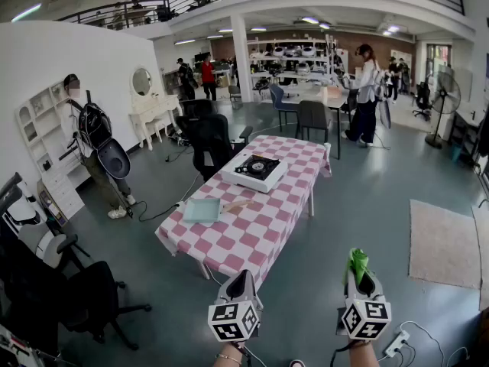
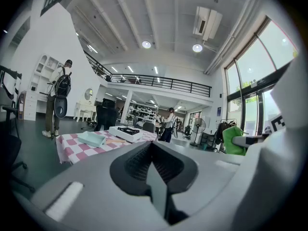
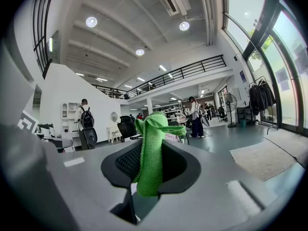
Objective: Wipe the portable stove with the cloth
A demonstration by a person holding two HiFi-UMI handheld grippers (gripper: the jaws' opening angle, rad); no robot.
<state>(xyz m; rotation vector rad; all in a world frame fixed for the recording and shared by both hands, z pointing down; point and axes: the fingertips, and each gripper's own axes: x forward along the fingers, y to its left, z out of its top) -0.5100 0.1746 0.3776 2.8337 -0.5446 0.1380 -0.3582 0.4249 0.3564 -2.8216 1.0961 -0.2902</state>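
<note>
Green cloth [image 3: 153,143] up close: it is pinched upright between the clamped jaws of the right gripper [image 3: 150,170]. Its top flops over and blocks what lies straight ahead in the right gripper view, so I can't find the stove there. The left gripper [image 2: 154,154] has its jaws pressed together with nothing between them. In the head view both grippers hang over the grey floor [image 1: 321,232], the person's wrists [image 1: 228,358] cut off at the bottom edge. Both are well short of the table [image 1: 229,251] with its pink-and-white check cover. On the table's near half sits a pale blue tray [image 1: 202,209], too small for me to tell what it holds. A thin tan thing [image 1: 238,202] lies just beside it, and I can't make out what it is. Further back on the same table rests the portable stove [image 1: 257,167], black top in a white body, well apart from the cloth.
</note>
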